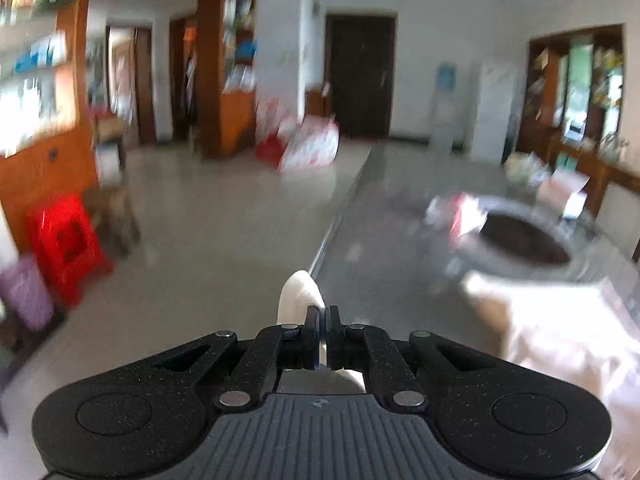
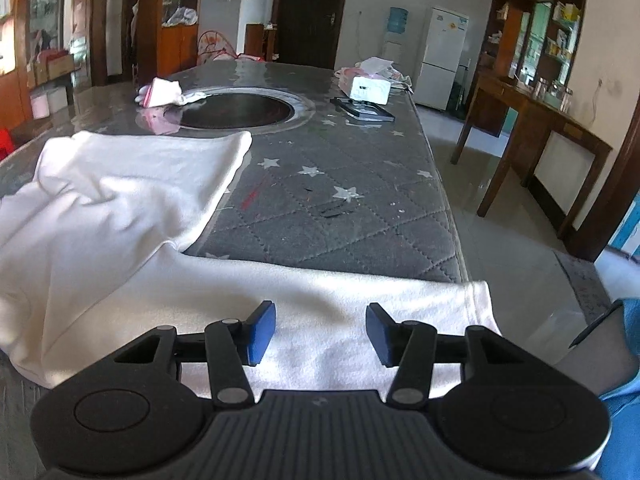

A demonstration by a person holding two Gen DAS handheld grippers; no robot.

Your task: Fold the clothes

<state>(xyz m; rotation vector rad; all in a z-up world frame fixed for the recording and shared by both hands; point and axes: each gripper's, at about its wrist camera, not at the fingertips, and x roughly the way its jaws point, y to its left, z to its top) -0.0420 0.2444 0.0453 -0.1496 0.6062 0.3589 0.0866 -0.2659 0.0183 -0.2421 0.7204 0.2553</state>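
Tabletop (image 2: 328, 200) behind: left tongs (image 1: 322, 320) pinch shirt (image 1: 298, 292) (right agape).

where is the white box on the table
In the right wrist view, the white box sits at the table's far right end, beside the black round inset.

A dark wooden door (image 2: 310, 12) stands in the white far wall. Right of it stand a white fridge (image 2: 440, 56) and a brown wooden side table (image 2: 536, 120); pale glossy tiles (image 1: 224, 216) cover the floor.
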